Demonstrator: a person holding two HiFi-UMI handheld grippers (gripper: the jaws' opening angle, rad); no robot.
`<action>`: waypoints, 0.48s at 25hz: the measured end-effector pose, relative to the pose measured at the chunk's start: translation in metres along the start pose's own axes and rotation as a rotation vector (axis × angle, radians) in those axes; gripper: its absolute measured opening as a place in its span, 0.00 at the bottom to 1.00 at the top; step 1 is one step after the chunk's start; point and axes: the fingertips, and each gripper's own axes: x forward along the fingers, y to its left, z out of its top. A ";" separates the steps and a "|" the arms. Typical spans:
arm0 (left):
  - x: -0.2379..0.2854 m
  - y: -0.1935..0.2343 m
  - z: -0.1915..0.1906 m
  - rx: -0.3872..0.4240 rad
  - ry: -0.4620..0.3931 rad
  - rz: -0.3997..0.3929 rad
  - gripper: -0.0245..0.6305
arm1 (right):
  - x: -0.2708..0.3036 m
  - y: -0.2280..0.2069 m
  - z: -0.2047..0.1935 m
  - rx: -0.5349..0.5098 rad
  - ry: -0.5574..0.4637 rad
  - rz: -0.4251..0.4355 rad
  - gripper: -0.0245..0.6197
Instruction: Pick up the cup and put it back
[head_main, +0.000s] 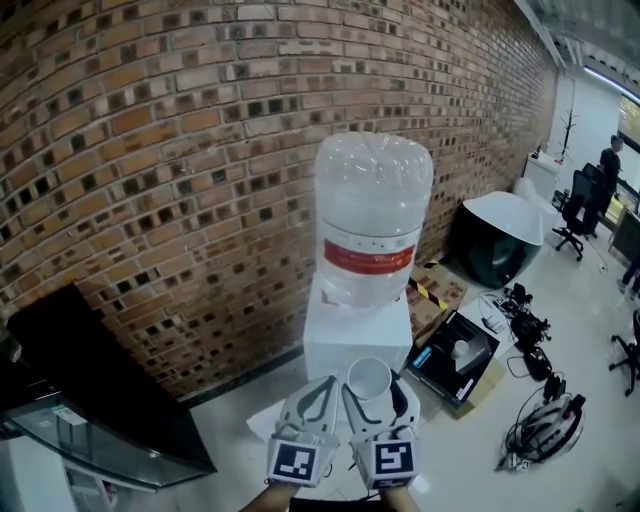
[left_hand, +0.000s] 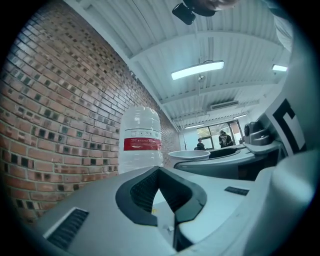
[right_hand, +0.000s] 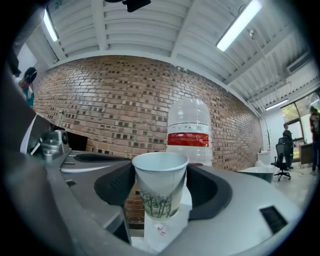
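A white paper cup (head_main: 369, 378) with a green tree print stands upright between the jaws of my right gripper (head_main: 373, 388), which is shut on it. In the right gripper view the cup (right_hand: 160, 190) fills the gap, a black pad pressing on each side. Beside it on the left, my left gripper (head_main: 322, 390) is shut and holds nothing; its jaws meet at the tip (left_hand: 159, 172). The cup's rim (left_hand: 189, 154) shows at the right of the left gripper view. Both grippers hang in front of a white water dispenser (head_main: 355, 335) topped by a large clear bottle (head_main: 372, 215) with a red label.
A brick wall (head_main: 180, 150) runs behind the dispenser. A black cabinet (head_main: 90, 400) stands at the left. On the floor to the right lie an open black case (head_main: 455, 360), a softbox light (head_main: 500, 235) and cables (head_main: 545, 425). An office chair (head_main: 575, 210) and a person (head_main: 610, 160) are farther off.
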 end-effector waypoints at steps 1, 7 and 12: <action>0.000 0.000 0.000 0.003 0.000 0.000 0.04 | 0.002 0.001 0.001 0.007 -0.006 0.003 0.55; 0.000 0.004 -0.007 -0.016 0.009 0.016 0.04 | 0.006 0.003 -0.007 -0.014 0.015 0.014 0.55; 0.003 0.008 -0.012 -0.036 0.016 0.034 0.04 | 0.010 0.000 -0.010 -0.004 0.016 0.014 0.55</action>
